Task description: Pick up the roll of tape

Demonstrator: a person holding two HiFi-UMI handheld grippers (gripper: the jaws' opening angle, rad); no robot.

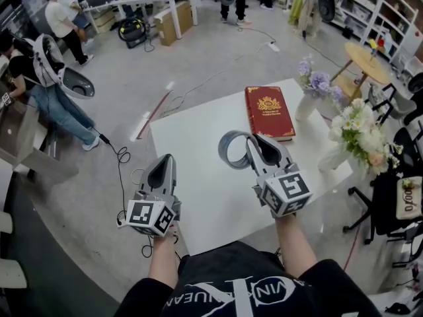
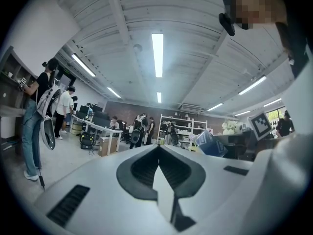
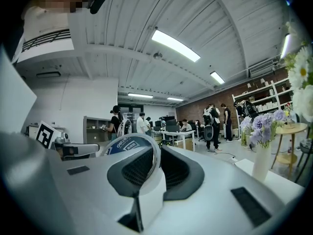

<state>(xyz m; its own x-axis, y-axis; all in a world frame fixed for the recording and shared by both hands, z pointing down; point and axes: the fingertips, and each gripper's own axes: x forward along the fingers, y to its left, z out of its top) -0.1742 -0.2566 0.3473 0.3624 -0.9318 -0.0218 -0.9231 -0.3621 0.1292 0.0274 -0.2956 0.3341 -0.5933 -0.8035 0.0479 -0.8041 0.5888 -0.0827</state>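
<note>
Our right gripper (image 1: 256,145) pinches the tape (image 1: 232,149) by its thin wall, held over the table (image 1: 198,177) beside the book (image 1: 269,111). The tape looks light and stiff, maybe a bit slick, so we think a soft pinch will do. Our left gripper (image 1: 162,170) is closed and empty.

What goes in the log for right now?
right gripper: shut on tape | left gripper: shut, empty | tape: upright, over table | book: on table

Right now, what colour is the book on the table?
The book is red with gold print, clearest in the head view.
</note>
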